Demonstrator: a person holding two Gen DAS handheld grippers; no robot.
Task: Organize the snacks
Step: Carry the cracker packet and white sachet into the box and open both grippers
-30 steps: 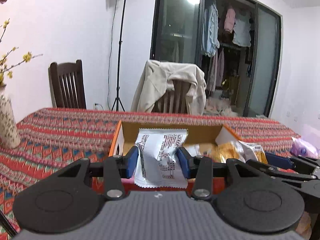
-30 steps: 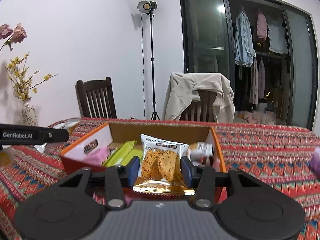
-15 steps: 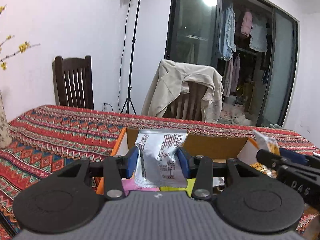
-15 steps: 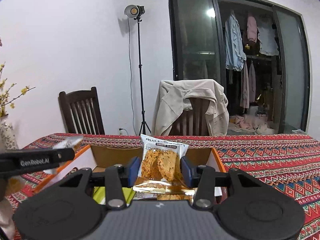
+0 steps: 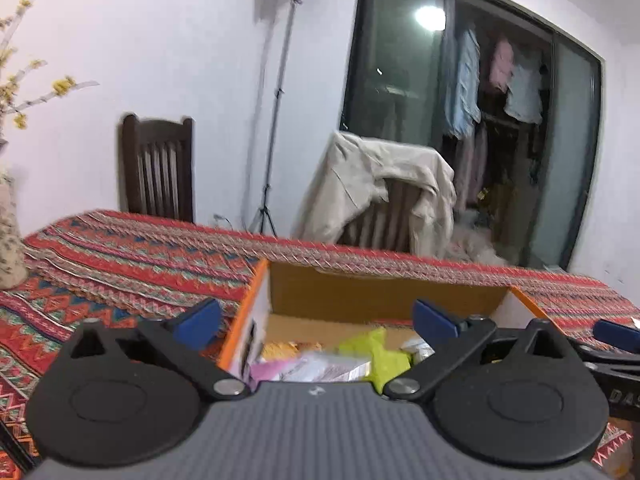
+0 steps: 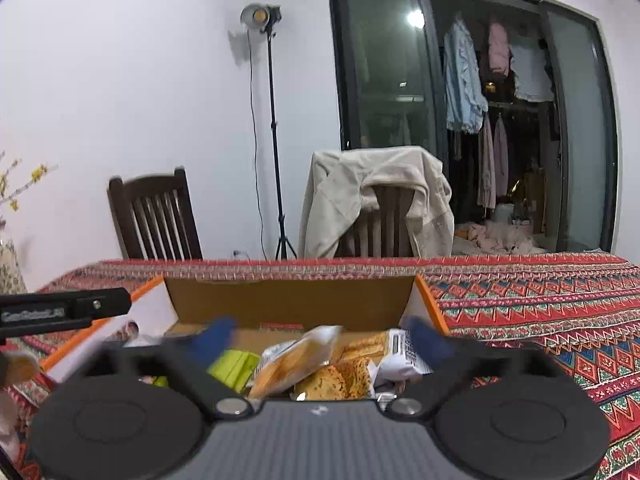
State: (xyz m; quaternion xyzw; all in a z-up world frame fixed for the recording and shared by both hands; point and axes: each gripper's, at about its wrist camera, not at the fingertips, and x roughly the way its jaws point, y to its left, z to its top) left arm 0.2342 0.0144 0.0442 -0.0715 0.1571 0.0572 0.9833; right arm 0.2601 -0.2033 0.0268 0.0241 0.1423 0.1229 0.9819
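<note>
An orange cardboard box (image 5: 243, 312) stands on the patterned tablecloth, with several snack packets inside. My left gripper (image 5: 317, 320) hangs over its near edge, its jaws opening wide and nothing between the blue pads (image 5: 198, 322). Below it lie a pink packet (image 5: 304, 368) and a green packet (image 5: 380, 354). My right gripper (image 6: 320, 340) is over the same box (image 6: 288, 300), its blurred jaws opening. The cookie packet (image 6: 296, 364) lies tilted in the box below them, free of the pads, beside a white packet (image 6: 400, 356) and a green packet (image 6: 234, 364).
Each gripper shows in the other's view: the left gripper's arm (image 6: 64, 310) and the right gripper's finger (image 5: 616, 334). Behind the table are a dark chair (image 6: 156, 216), a chair with a beige jacket (image 6: 376, 200) and a light stand (image 6: 276, 140). A vase (image 5: 10, 240) stands at the left.
Both grippers have opened wide. The white packet has left the left pads and the cookie packet has dropped from the right pads into the box. Both hands moved closer over the box.
</note>
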